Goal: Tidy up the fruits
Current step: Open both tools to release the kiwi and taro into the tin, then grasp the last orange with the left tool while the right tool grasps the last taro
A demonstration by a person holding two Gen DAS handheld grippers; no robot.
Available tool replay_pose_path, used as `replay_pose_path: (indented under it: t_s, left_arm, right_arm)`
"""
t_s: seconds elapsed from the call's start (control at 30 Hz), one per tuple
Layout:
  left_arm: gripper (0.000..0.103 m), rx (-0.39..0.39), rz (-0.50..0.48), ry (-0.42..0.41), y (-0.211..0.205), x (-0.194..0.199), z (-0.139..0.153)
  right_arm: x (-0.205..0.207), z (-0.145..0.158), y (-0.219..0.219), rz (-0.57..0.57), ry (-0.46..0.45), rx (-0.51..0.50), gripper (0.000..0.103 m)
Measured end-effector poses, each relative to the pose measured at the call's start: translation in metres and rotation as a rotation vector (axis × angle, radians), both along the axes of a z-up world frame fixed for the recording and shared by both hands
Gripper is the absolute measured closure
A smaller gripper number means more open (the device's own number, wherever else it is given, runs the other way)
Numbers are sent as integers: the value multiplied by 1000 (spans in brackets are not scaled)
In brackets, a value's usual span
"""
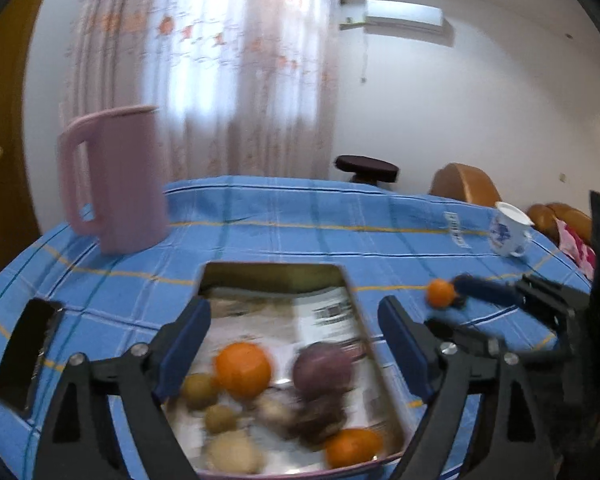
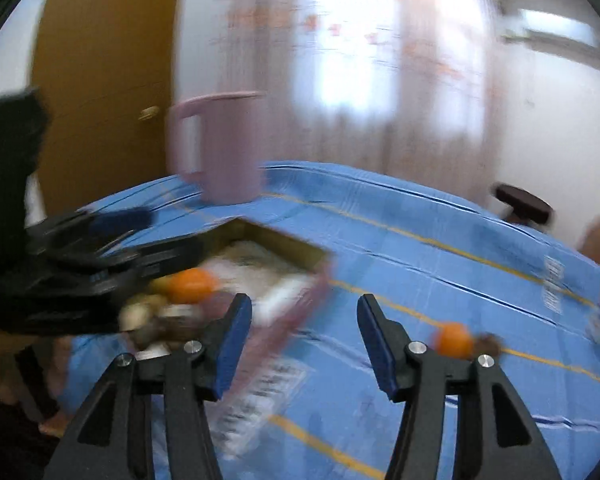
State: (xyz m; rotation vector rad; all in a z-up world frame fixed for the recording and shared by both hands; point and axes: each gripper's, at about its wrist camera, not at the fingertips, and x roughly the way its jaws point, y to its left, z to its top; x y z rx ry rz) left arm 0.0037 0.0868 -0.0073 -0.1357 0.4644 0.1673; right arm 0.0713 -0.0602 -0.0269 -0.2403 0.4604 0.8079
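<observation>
A metal tray [image 1: 354, 304] lined with newspaper sits on the blue checked tablecloth. It holds two oranges [image 1: 243, 369], purple fruits [image 1: 322, 370] and several small brown and pale fruits [image 1: 198, 390]. My left gripper [image 1: 294, 344] is open and empty, just above the tray. One small orange [image 1: 440, 293] lies loose on the cloth right of the tray, also in the right wrist view [image 2: 454, 340]. My right gripper [image 2: 304, 344] is open and empty over the cloth, between the tray [image 2: 296, 252] and that orange. The right wrist view is blurred.
A pink jug [image 1: 116, 180] stands at the back left of the table. A black phone [image 1: 26, 360] lies left of the tray. A white and blue mug [image 1: 508, 230] stands at the far right. A stool and chairs are beyond the table.
</observation>
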Motion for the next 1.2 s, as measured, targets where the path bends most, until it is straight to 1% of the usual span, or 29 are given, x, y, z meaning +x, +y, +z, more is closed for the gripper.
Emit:
replay_pose_path:
  t_s: [0.1, 0.13, 0.27, 0.33, 0.47, 0.57, 0.63, 0.67, 0.7, 0.77, 0.8, 0.9, 0.97, 1.03, 1.1, 1.2]
  left_arm:
    - [13, 0, -68, 7, -28, 18, 5]
    - [13, 9, -78, 13, -38, 26, 6]
    - [13, 68, -94, 34, -71, 56, 5]
    - [13, 73, -103, 46, -81, 68, 4]
    - [13, 111, -85, 70, -92, 90, -1]
    - [13, 95, -84, 97, -92, 100, -9]
    - [13, 93, -86, 97, -92, 100, -8]
    - [11, 99, -85, 92, -94, 99, -8]
    - [9, 106, -87, 89, -96, 98, -7]
    - [8, 114, -92, 84, -99, 98, -7]
    - [8, 110, -89, 88, -99, 99, -8]
    - [8, 88, -92, 102, -98, 105, -12]
    - [8, 94, -104, 109, -104, 107, -13]
    - [9, 94, -126, 122, -110, 111, -14]
    - [9, 83, -141, 138, -116, 117, -17]
    - [10, 86, -148, 157, -122, 127, -23]
  right_arm:
    - [31, 4, -37, -172, -8, 2, 46]
    - [42, 4, -47, -217, 2, -2, 46]
    - [86, -7, -75, -359, 85, -15, 46]
    - [103, -16, -79, -382, 144, -24, 46]
    - [124, -31, -75, -370, 247, -28, 46]
    - [132, -39, -72, -365, 298, -24, 46]
    - [136, -42, -75, -352, 325, 6, 47]
    - [138, -44, -76, -340, 344, 19, 50]
    - [140, -45, -76, -330, 365, 38, 61]
    - [140, -47, -80, -310, 404, 75, 73]
    - [139, -49, -79, -308, 406, 66, 74]
    - [136, -49, -82, -285, 413, 88, 77]
    - [130, -43, -83, -299, 365, 85, 77]
    - [123, -37, -83, -327, 286, 44, 77]
    - [121, -35, -89, -352, 251, 36, 77]
    - [119, -30, -104, -400, 207, 32, 77]
